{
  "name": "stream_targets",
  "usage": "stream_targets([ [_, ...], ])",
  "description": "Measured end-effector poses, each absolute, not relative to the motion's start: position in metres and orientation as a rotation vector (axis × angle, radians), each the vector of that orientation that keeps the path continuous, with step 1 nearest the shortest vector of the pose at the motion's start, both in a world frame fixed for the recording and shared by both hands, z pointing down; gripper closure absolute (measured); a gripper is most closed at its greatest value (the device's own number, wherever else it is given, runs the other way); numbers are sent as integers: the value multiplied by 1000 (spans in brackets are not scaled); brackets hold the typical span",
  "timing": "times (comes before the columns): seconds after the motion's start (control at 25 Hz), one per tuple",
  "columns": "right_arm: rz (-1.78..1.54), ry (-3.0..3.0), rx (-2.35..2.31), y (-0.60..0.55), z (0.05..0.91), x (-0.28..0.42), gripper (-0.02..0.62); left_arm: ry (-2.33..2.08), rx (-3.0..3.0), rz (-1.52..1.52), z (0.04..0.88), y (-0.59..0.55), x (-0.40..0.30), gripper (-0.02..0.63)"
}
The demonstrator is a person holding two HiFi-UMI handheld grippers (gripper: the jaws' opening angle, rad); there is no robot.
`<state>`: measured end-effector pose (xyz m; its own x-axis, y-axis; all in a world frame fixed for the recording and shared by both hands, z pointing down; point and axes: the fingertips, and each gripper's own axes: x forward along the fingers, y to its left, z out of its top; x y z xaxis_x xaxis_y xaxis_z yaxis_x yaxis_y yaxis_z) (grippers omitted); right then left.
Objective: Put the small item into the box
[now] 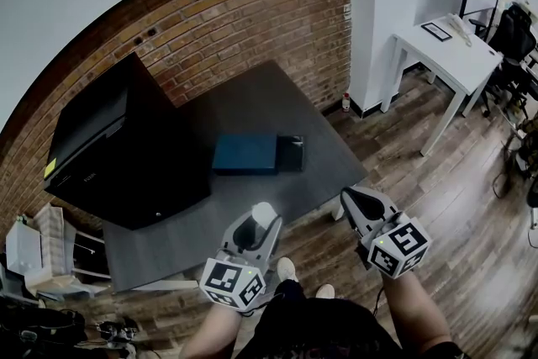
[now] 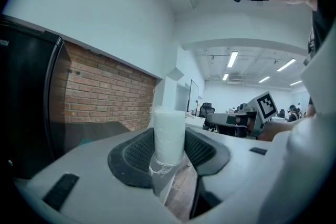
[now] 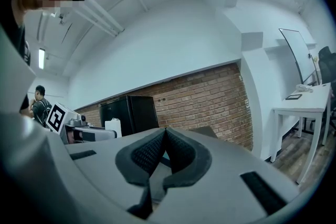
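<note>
- Nearest, at the left gripper (image 1: 255,224): clamped round the small item (image 2: 169,131), a white cylinder standing upright between the pads.
- Beside it, at the right gripper (image 3: 165,149): pressed shut, nothing between the jaws.
- Further out, on the dark table (image 1: 252,97): blue box (image 1: 245,154), well apart from both grippers, a dark flat piece (image 1: 292,152) against its right side; cannot tell whether open or lidded.
- Left of the box: large black cabinet (image 1: 118,147) by the brick wall (image 1: 252,13).
- Judged so far: pick-up done; left to do, carrying over, lowering in, letting go.
</note>
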<state>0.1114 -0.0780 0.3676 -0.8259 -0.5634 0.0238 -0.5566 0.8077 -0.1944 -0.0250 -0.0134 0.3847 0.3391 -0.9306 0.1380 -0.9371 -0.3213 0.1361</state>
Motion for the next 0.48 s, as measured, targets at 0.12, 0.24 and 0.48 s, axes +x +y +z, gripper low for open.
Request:
stream_targets([
  [0.12, -309, 2958, -920, -82, 371, 106, 577, -1685, 2407, 63, 389, -20, -25, 410],
  [0.24, -321, 2962, -933, -89, 376, 100, 577, -1660, 2412, 74, 395, -30, -28, 410],
  [0.48, -352, 2974, -963, -115, 387, 86, 577, -1621, 2421, 67, 401, -63, -40, 410],
])
